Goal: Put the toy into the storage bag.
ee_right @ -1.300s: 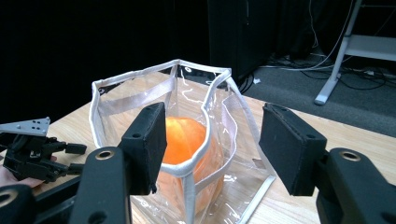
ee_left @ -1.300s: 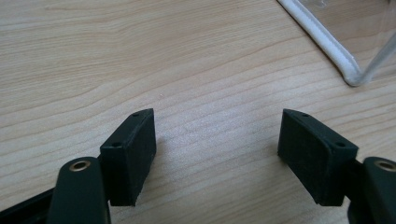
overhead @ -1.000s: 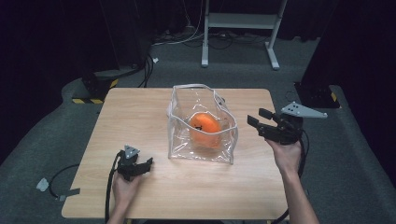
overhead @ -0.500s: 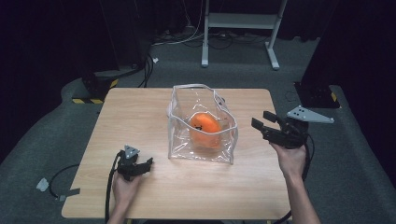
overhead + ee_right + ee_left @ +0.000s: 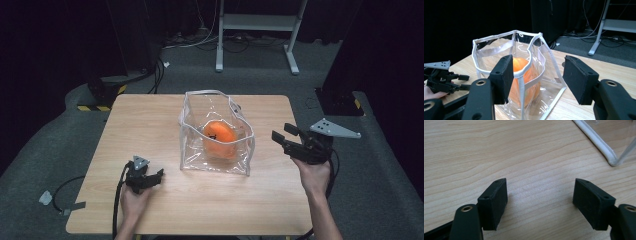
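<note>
A clear plastic bag [image 5: 197, 142] with white trim stands upright and open at the middle of the wooden table [image 5: 145, 120]. An orange round thing [image 5: 220, 138] lies inside it. My left gripper [image 5: 156, 175] rests low on the table near the front left, open, with bare wood between its jaws [image 5: 540, 192]; a bag corner [image 5: 610, 157] lies just ahead. My right gripper [image 5: 281, 131] hovers to the right of the bag, open and pointing at it. In the right gripper view [image 5: 537, 72] the bag [image 5: 486, 53] and the orange thing [image 5: 530, 77] sit beyond the jaws, with the left gripper [image 5: 467, 82] farther off.
A white metal stand [image 5: 257, 22] and cables lie on the grey floor behind the table. Dark equipment with a yellow-black stripe [image 5: 102, 95] sits at the back left corner, and a black box [image 5: 340, 100] at the right. Bare wood surrounds the bag on all sides.
My right gripper has drifted slightly down and toward the table's right edge. The left gripper, bag and orange thing have not moved.
</note>
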Available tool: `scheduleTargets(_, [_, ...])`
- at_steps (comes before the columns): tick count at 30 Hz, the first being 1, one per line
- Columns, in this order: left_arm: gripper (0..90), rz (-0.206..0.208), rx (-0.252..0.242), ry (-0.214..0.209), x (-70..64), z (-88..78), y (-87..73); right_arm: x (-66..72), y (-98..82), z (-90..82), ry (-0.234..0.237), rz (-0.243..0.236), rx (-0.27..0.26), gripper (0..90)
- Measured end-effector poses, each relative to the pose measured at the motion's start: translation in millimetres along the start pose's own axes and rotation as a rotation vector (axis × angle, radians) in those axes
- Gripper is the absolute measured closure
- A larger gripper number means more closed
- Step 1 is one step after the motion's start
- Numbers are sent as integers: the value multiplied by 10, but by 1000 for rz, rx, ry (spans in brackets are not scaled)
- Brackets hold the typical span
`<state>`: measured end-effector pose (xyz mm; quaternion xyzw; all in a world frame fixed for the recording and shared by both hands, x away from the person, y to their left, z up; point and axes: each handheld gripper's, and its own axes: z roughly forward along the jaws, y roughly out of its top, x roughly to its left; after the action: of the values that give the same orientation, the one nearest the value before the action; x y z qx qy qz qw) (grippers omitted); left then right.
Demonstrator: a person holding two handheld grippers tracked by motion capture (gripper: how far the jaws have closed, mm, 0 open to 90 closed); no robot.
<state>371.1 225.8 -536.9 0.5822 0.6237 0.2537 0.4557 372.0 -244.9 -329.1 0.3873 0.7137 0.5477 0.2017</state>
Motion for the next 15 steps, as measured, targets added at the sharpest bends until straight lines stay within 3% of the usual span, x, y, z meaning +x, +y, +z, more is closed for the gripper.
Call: scheduleTargets(15, [279, 3, 2, 0, 2, -2, 0, 12, -111, -31, 1, 13, 5, 415])
